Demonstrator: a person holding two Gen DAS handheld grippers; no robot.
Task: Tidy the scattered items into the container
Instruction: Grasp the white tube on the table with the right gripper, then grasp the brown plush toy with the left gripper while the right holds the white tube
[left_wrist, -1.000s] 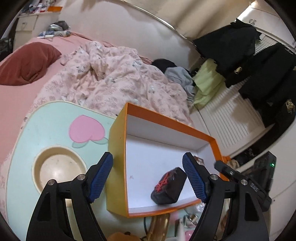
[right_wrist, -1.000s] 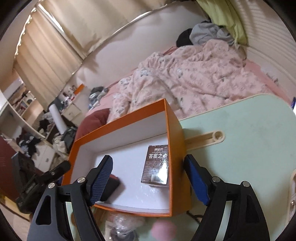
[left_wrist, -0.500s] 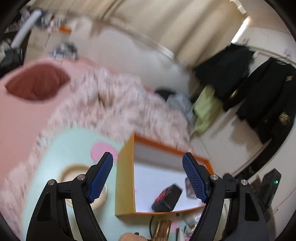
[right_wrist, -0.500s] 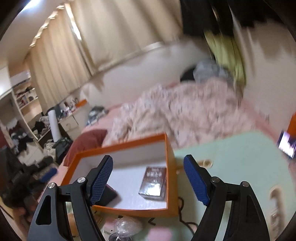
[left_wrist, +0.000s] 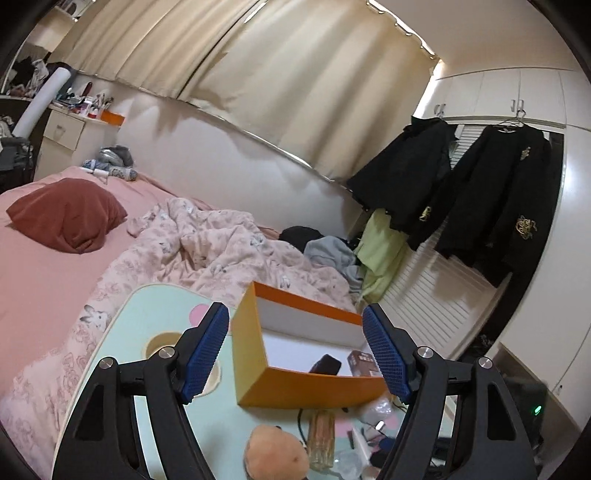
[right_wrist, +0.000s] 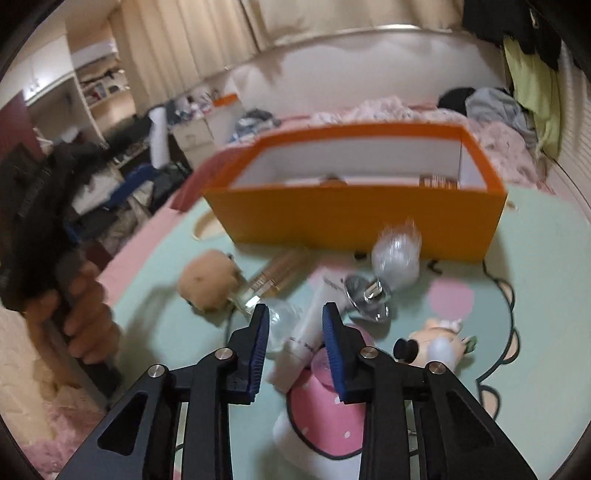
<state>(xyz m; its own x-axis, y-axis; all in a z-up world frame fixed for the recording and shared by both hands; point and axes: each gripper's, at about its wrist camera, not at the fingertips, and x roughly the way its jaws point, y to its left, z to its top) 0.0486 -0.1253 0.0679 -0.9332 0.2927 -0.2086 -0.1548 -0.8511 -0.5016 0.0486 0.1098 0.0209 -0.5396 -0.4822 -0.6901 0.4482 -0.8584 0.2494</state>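
Orange cardboard made up the box (right_wrist: 354, 214) I was filling; it stood at twelve o'clock from my right gripper (right_wrist: 295, 328), on the pale green table (right_wrist: 535, 258). Inside it I could see a black object (left_wrist: 325, 364) and a small brown carton (left_wrist: 362, 363), both on the white floor of the box toward its near wall.

My right gripper's jaws were closing, with a narrow gap between the blue pads; a white tube (right_wrist: 314, 328) lay in line with that gap, but I could not tell whether the pads were touching it. Around the tube lay the scattered things: a tan plush ball (right_wrist: 208, 280) at ten o'clock, a glass bottle (right_wrist: 273, 282) beside it, a shiny metal piece (right_wrist: 367, 295) at one o'clock, a crinkled clear bag (right_wrist: 395, 254) against the box, a small doll (right_wrist: 439, 341) at three o'clock, and a pink spotted cup (right_wrist: 325, 413) just below.

My left gripper (left_wrist: 295, 347) hung with its jaws wide apart and nothing between them, the box beyond it at twelve o'clock. A hand (right_wrist: 81, 321) gripped its handle at nine o'clock in the right view.
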